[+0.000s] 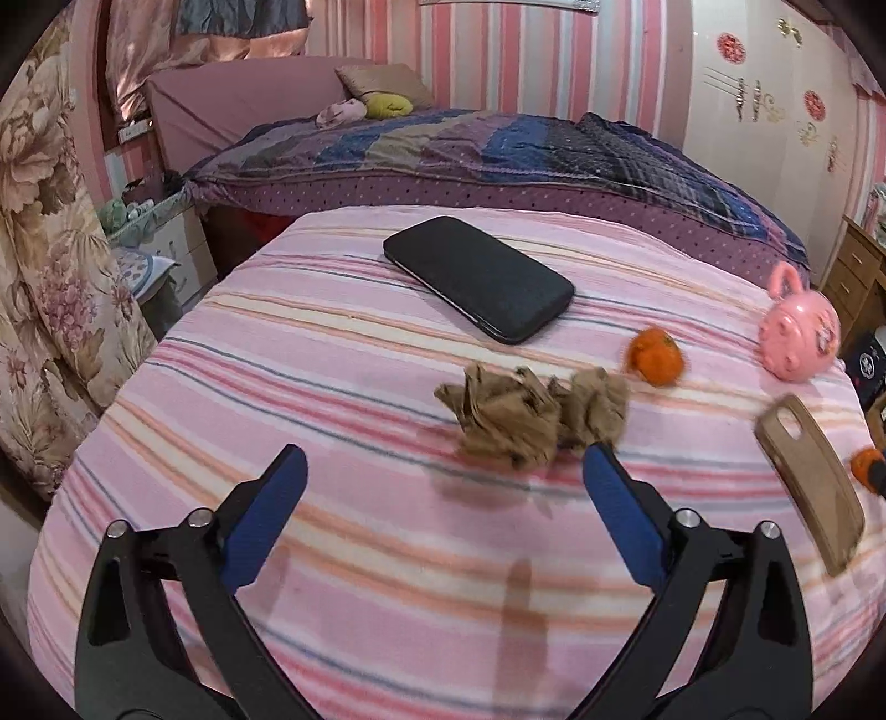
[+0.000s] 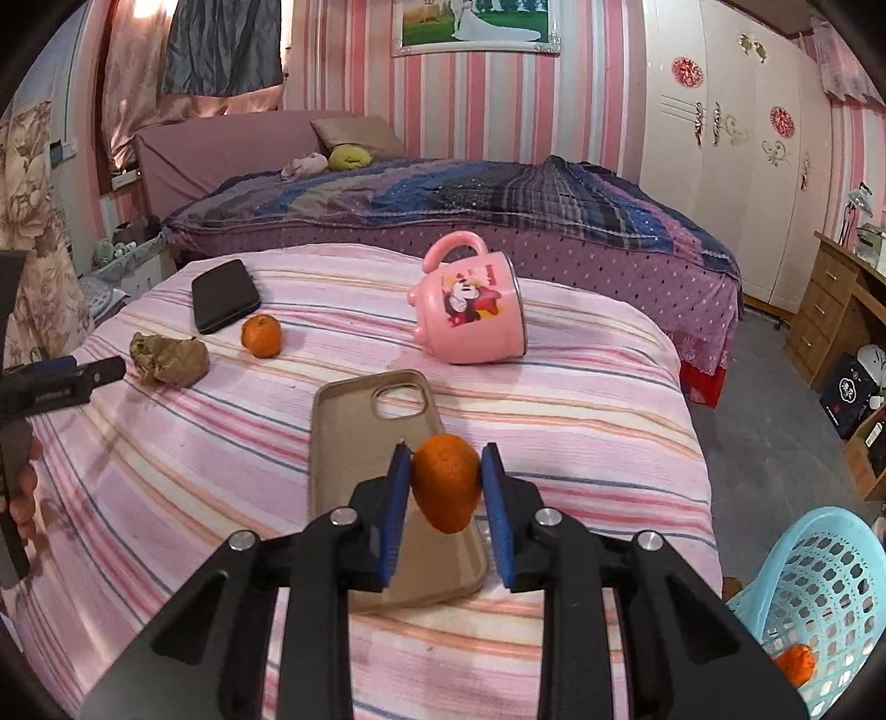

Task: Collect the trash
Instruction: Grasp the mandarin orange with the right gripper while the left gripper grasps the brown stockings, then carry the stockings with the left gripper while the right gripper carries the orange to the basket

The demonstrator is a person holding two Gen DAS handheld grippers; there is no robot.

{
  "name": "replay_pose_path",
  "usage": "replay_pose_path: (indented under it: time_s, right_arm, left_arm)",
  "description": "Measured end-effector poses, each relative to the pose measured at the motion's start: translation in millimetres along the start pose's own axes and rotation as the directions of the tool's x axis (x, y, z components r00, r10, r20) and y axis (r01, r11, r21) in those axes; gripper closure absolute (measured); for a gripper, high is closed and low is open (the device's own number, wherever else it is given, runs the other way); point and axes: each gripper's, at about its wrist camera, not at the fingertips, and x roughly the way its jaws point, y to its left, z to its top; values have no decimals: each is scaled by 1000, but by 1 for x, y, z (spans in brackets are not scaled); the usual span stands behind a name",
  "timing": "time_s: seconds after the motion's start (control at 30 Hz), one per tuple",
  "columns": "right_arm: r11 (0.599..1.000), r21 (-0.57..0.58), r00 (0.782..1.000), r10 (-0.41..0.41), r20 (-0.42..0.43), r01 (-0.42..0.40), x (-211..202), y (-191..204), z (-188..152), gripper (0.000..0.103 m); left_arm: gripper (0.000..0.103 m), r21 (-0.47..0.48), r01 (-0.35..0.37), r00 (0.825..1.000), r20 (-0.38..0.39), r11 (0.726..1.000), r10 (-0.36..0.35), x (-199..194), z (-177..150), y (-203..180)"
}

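- Striped pink blanket (image 2: 581,387) covers the table.
- Blue basket (image 2: 830,598), at the table's right, contains an orange.
- Left gripper (image 1: 443,471), fingers apart, near crumpled brown paper (image 1: 515,421).
- Right gripper (image 2: 446,471) clamped on mandarin (image 2: 446,482).

Pink and white striped wallpaper (image 2: 487,111) covers the far wall, where a framed wedding picture (image 2: 476,25) hangs. Beyond the near worktop's pink striped cover (image 1: 360,554) stands a bed (image 2: 443,221) with a purple, blue and grey bedspread, a mauve headboard (image 2: 221,155) at its far left and a tan pillow (image 2: 360,133) against it. Shiny pink curtains (image 2: 138,77) with a grey cloth hang at far left, and a floral drape (image 1: 39,249) fills the near left. A white wardrobe (image 2: 731,138) with red ornaments lines the right wall; a wooden chest of drawers (image 2: 830,310) stands beside it on grey floor (image 2: 764,415).
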Motion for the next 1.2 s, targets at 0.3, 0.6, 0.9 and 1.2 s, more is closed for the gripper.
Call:
replay_pose_path:
  time_s: [0.3,0.6,0.9,1.2]
  right_arm:
    - [1000,-16,1000,4,14,-3,2,-6,4,76]
    - [1000,-16,1000,0,23,0,-6,-4,-1,76]
    - [1000,13,1000,0,26,0,-21,-12,-6,76]
    - [998,31,998,-57,33,56,-69,-43,-26,76]
  left_arm:
    - [54,-27,100,992,-78,995,-102,37,8,-12]
    - [60,-17,69,997,-37,997,-70,8,5,-3]
    - [60,87,63,996,59,994,-68,-54,-9,-34]
    - [60,151,164,984,42,975,-172,-77,-28,-95]
